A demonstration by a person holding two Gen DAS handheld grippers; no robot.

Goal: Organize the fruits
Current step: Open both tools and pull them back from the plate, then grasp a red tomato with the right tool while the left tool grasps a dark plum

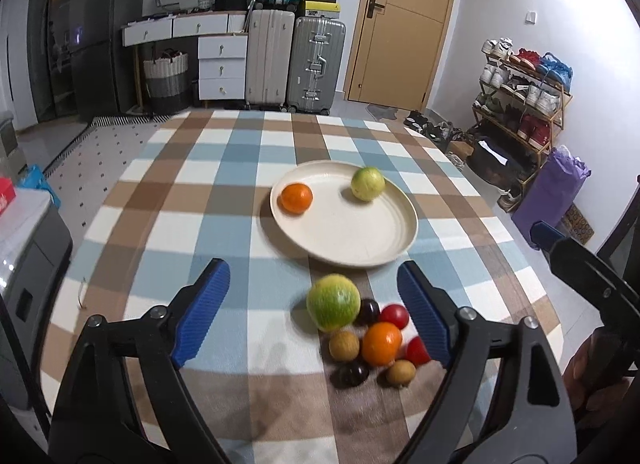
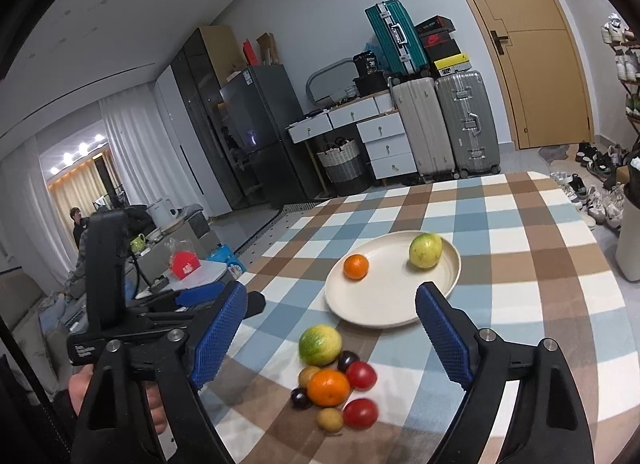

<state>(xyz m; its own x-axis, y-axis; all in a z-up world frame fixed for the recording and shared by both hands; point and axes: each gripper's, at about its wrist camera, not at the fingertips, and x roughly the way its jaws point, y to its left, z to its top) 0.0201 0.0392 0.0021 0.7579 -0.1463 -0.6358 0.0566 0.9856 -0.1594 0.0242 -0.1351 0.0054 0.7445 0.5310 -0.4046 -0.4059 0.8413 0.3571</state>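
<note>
While most of the fruit lies loose on the checked tablecloth (image 1: 192,200), the cream plate (image 1: 352,240) at the middle of the table already holds two pieces: an orange (image 1: 296,198) near its left rim and a yellow-green citrus (image 1: 367,183) toward its far right rim, the two well apart. Just near of the plate sits the loose cluster, touching or almost touching one another: a large green citrus (image 1: 333,302) at the far side, a second orange (image 1: 382,343) in the middle, two dark plums (image 1: 368,311) (image 1: 352,374), two red fruits (image 1: 395,315) (image 1: 417,351) on the right, and two small brown fruits (image 1: 344,345) (image 1: 401,373). In the left wrist view the left gripper (image 1: 314,306) tilts down over the near table, its blue-padded fingers (image 1: 202,310) spread wide with nothing pressed between them; the green citrus shows in the gap, untouched. In the right wrist view the right gripper (image 2: 332,338) points more level toward the plate, its fingers (image 2: 219,338) likewise spread wide and holding nothing, with the cluster lying on the cloth below the gap. Part of a hand (image 2: 82,390) shows at the lower left of that view, beside the black body of the left gripper. Suitcases (image 1: 294,60) and a wooden door (image 1: 402,20) stand at the far wall.
</note>
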